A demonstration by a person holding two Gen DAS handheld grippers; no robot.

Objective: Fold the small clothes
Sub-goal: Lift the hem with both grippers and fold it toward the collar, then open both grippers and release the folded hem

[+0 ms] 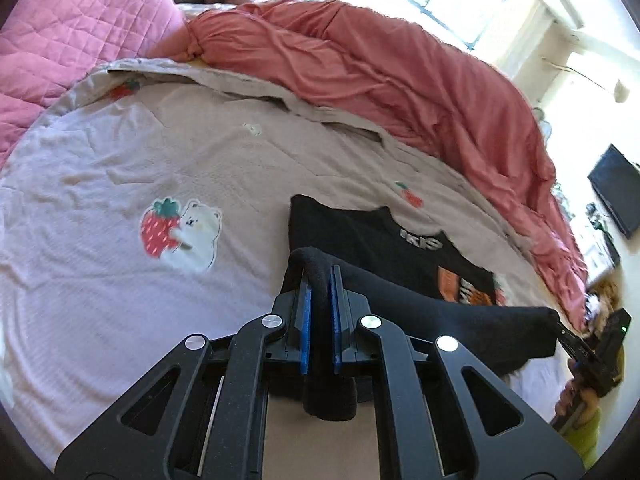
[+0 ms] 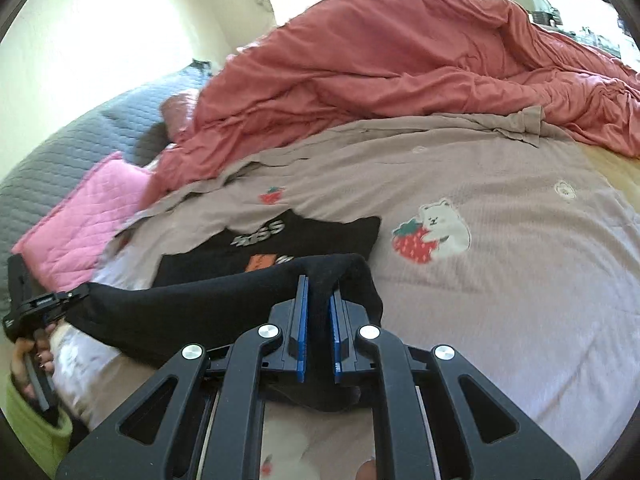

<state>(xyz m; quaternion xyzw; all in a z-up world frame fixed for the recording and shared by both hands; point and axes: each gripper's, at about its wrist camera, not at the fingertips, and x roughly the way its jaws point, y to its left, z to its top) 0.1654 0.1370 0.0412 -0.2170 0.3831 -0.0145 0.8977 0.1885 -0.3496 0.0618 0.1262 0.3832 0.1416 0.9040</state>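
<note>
Above the strawberry-print bedspread [image 1: 100, 168], near its bear patch, both claws, left [image 1: 319, 280] and right [image 2: 319, 292], clamp tight on a black printed T-shirt's [image 1: 384, 240] lifted hem, stretched between them; the rest lies flat.

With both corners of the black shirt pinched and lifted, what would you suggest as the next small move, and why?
Probably carry both corners forward together and lay the lifted hem over the shirt's printed half. The left hand-held gripper and right hand-held gripper are each shut on the black T-shirt, its edge stretched taut between them, while the rest lies flat on the strawberry bedspread.
</note>
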